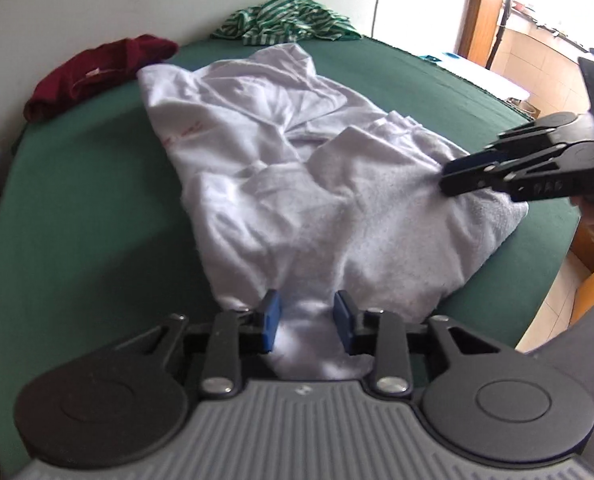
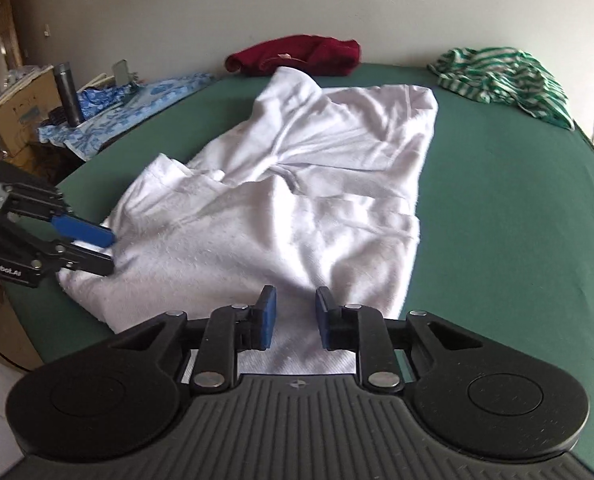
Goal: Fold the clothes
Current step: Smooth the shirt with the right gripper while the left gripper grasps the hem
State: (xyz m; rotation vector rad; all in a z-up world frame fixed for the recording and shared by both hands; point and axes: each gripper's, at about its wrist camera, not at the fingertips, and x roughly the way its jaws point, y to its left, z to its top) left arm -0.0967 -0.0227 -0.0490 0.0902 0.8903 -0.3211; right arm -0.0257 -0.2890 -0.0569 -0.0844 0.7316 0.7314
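Straddling the near hem of the white T-shirt (image 1: 297, 184), left gripper (image 1: 305, 320) with blue pads apart and cloth lying loose between them, nothing clamped. Seen from the right wrist view, same left gripper (image 2: 111, 250) at the shirt's left edge, fingers a little apart with white fabric between; cannot tell whether pinched or only touched. Likewise spread over a near edge of the white T-shirt (image 2: 297, 200), right gripper (image 2: 295, 316), pads parted, cloth flat between them. In the left wrist view, right gripper (image 1: 447, 178) pointing at the shirt's right edge with tips close together; grip on the fabric not clear. Lying crumpled and partly folded across the middle of the green table cover (image 2: 517, 220), the T-shirt, faint red print near one side. Farther back, at the far edge by the wall, a dark red garment (image 2: 297, 56) and a green-and-white striped garment (image 2: 501, 76), both bunched, well apart from each other. Beyond the left edge, a blue patterned cloth (image 2: 137, 108) with a dark flask (image 2: 68, 94) upright on it.
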